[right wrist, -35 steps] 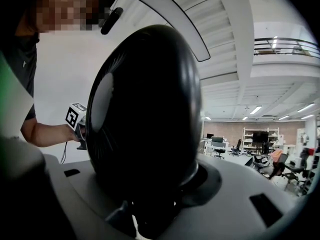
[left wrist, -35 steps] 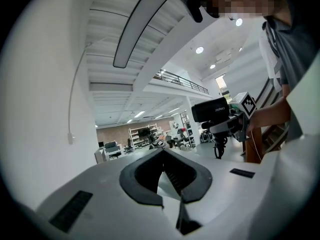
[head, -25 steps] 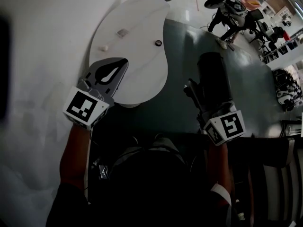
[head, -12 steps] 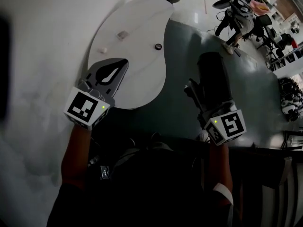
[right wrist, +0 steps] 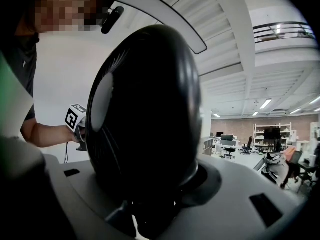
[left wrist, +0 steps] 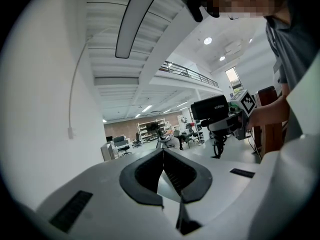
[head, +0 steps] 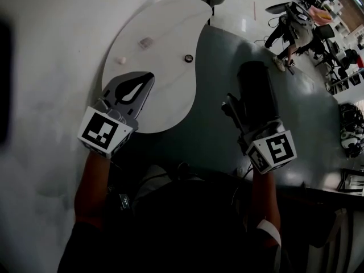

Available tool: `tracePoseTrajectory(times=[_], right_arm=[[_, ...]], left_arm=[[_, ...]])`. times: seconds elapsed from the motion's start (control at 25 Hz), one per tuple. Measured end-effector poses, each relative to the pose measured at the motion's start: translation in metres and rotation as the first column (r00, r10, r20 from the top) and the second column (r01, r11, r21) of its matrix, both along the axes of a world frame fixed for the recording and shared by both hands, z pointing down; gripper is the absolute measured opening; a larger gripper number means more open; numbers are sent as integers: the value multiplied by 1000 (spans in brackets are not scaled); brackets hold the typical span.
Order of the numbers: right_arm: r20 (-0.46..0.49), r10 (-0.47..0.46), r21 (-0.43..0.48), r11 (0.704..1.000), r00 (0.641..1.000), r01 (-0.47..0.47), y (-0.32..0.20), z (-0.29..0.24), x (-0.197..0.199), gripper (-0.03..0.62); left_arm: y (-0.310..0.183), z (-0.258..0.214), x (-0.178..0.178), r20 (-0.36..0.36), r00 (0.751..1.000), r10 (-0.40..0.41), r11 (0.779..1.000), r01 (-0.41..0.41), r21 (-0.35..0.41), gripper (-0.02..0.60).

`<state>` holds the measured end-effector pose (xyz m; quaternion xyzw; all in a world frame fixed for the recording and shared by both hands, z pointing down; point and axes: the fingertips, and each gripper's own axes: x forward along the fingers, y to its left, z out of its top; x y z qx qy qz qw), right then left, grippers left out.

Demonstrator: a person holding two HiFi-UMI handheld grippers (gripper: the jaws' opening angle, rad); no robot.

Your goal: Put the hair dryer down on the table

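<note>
A black hair dryer (head: 256, 92) is held in the air to the right of the white rounded table (head: 165, 33), above the dark grey floor. My right gripper (head: 245, 117) is shut on it from below, and its marker cube faces the head camera. In the right gripper view the dryer's round black body (right wrist: 145, 114) fills the middle and hides the jaw tips. My left gripper (head: 149, 74) hangs over the table's near part, shut with nothing in it. In the left gripper view the tips (left wrist: 163, 151) meet, and the hair dryer (left wrist: 216, 109) shows at the right.
On the table lie a small dark ring (head: 188, 58), a small flat packet (head: 146, 41) and a white bit (head: 121, 60). A white wall (head: 40, 67) runs along the left. A person (head: 293, 30) and chairs stand far off at the upper right.
The table has slid slightly down and nearer in the head view as both hands advanced. The hair dryer stays in the right gripper, and the left gripper stays shut.
</note>
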<state>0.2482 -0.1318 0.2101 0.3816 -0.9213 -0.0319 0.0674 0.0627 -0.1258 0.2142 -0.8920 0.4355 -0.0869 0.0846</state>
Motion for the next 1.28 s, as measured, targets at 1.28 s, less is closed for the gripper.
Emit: tracePoseTrajectory(times=[1.28], right_arm=[[-71, 17, -63, 998, 997, -21, -81, 9, -110, 224]], left_arm=[[-80, 1, -116, -60, 998, 13, 998, -16, -55, 5]])
